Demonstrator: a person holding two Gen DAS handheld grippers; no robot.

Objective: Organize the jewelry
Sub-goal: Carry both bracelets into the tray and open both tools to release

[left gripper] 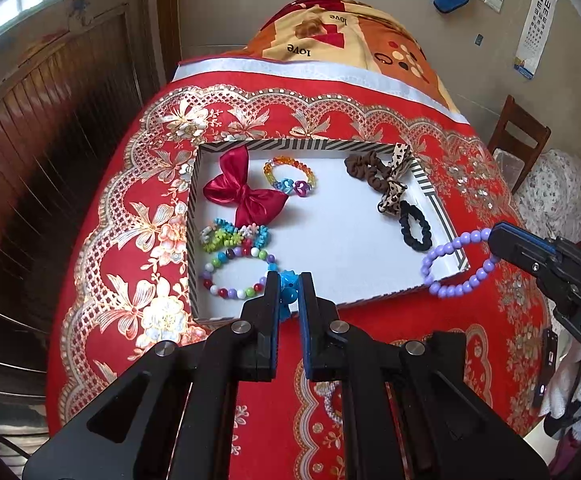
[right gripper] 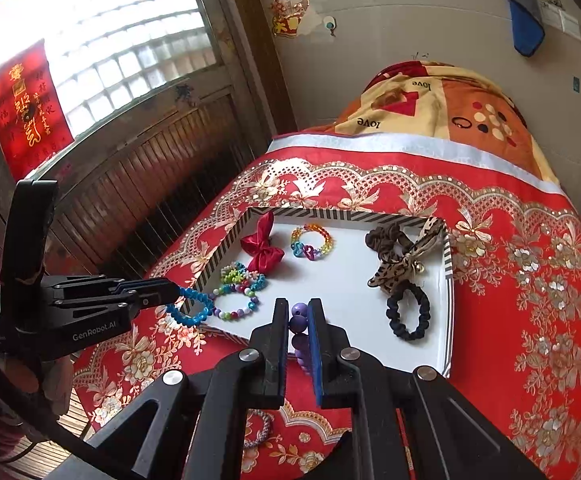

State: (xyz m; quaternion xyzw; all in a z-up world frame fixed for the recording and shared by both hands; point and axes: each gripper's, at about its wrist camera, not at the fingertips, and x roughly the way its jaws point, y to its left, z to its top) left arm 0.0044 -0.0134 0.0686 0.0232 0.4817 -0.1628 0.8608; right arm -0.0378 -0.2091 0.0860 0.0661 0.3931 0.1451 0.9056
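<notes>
A shallow striped tray (left gripper: 438, 196) with a white floor sits on a bench covered by a red floral cloth (left gripper: 130, 216). The left gripper (left gripper: 289, 280) has its jaws clamped on a blue bracelet (left gripper: 288, 282), held over the tray's near edge; from the right wrist view the blue bracelet (right gripper: 192, 308) hangs at the tray's left near corner. The right gripper (right gripper: 299, 312) has its jaws closed on a purple bead bracelet (right gripper: 298, 324), which in the left view (left gripper: 454, 264) hangs across the tray's right near corner.

Inside the tray, a red bow (left gripper: 242, 192) lies toward the far left corner. A multicoloured bead bracelet (left gripper: 234, 276) rests by the left near corner. A black scrunchie (left gripper: 414, 228) lies along the right edge, with a brown scrunchie (left gripper: 366, 168) near the far right corner.
</notes>
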